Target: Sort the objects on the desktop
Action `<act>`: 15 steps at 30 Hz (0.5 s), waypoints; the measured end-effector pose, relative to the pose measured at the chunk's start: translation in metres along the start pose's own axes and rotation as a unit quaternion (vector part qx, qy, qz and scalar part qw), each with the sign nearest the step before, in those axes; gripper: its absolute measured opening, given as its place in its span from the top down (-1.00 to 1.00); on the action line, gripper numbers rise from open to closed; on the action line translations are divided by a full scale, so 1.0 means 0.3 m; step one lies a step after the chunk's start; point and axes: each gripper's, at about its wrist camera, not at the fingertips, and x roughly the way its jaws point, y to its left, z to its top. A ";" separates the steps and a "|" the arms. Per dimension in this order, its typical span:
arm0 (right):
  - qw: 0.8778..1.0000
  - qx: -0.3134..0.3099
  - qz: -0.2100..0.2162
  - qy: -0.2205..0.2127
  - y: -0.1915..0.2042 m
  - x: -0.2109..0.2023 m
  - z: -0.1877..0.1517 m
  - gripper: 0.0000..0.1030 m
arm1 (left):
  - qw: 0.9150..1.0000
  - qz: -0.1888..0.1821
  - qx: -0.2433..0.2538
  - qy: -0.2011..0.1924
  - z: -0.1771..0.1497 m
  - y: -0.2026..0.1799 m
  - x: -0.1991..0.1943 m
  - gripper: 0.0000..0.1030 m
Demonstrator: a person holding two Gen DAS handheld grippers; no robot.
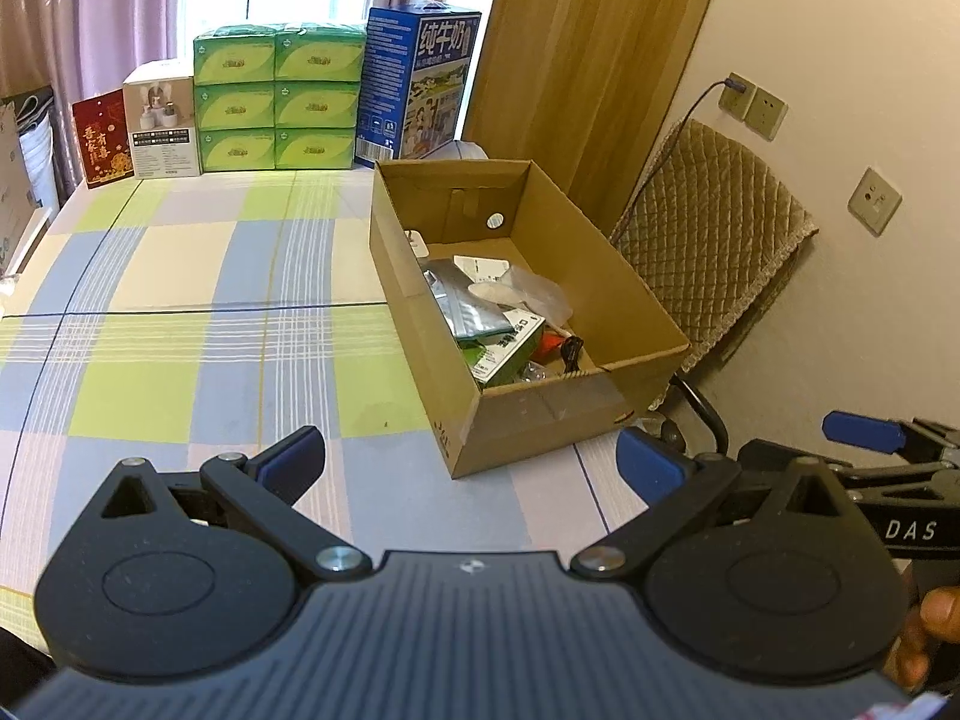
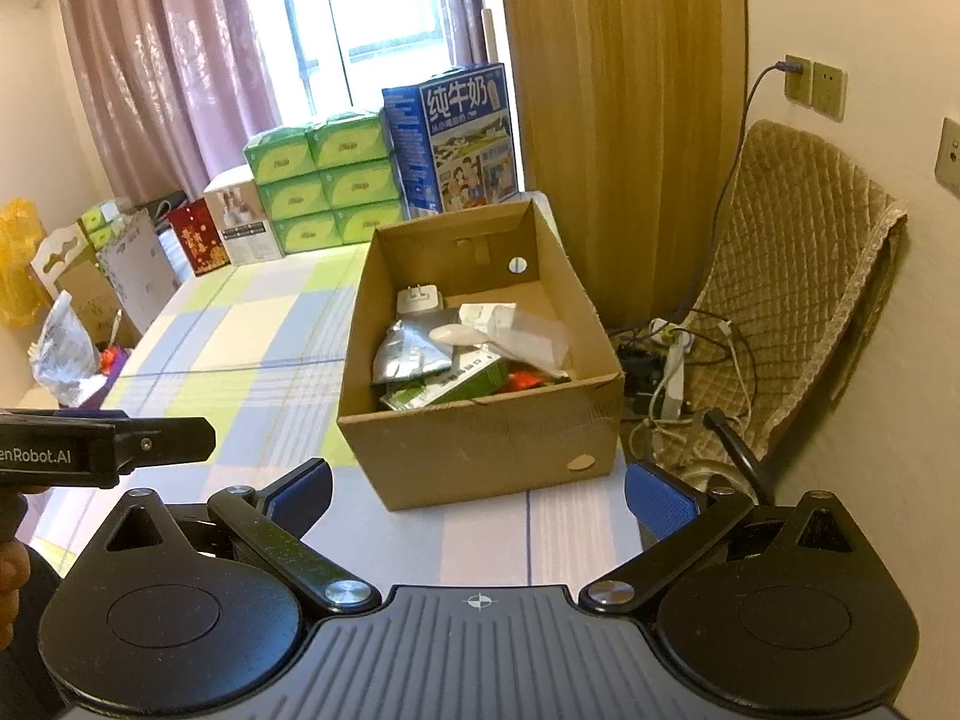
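Note:
An open cardboard box (image 1: 528, 420) (image 2: 474, 450) stands on the checked tablecloth near the table's right edge. Inside lie a silver foil pouch (image 1: 459, 306) (image 2: 405, 351), a green-and-white packet (image 1: 507, 351) (image 2: 447, 390), a white charger (image 2: 420, 300), a white spoon-like piece (image 2: 456, 336), clear plastic wrap (image 1: 540, 294) and something red (image 1: 549, 348). My left gripper (image 1: 471, 465) is open above the cloth, just short of the box's near corner, nothing between its blue pads. My right gripper (image 2: 477, 495) is also open and empty, facing the box's front wall.
Green tissue boxes (image 1: 276, 96) (image 2: 327, 186), a blue milk carton (image 1: 417, 81) (image 2: 459, 138), a white box (image 1: 162, 126) and a red box (image 1: 102, 138) line the table's far edge. A padded chair (image 1: 714, 240) (image 2: 792, 276) and cables (image 2: 672, 360) sit to the right.

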 end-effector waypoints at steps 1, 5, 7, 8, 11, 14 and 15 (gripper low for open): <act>1.000 -0.002 -0.004 0.000 0.003 0.000 -0.003 -0.96 | 1.000 0.001 0.002 0.001 -0.004 -0.004 0.001 -0.97; 1.000 -0.006 -0.006 0.002 0.006 0.001 -0.010 -0.96 | 1.000 0.003 0.006 0.007 -0.019 -0.015 0.009 -0.97; 1.000 -0.007 -0.008 0.002 0.005 0.002 -0.013 -0.96 | 1.000 0.004 0.008 0.005 -0.023 -0.019 0.010 -0.97; 1.000 -0.006 -0.009 0.002 0.002 0.002 -0.013 -0.96 | 1.000 0.005 0.009 0.004 -0.025 -0.021 0.009 -0.97; 1.000 -0.007 -0.010 0.002 -0.001 0.003 -0.012 -0.96 | 1.000 0.005 0.011 0.003 -0.025 -0.029 0.009 -0.98; 1.000 -0.008 -0.013 0.002 -0.002 0.006 -0.014 -0.96 | 1.000 0.004 0.010 0.005 -0.026 -0.031 0.011 -0.98; 1.000 -0.008 -0.013 0.002 -0.002 0.006 -0.015 -0.96 | 1.000 0.004 0.010 0.005 -0.025 -0.032 0.013 -0.98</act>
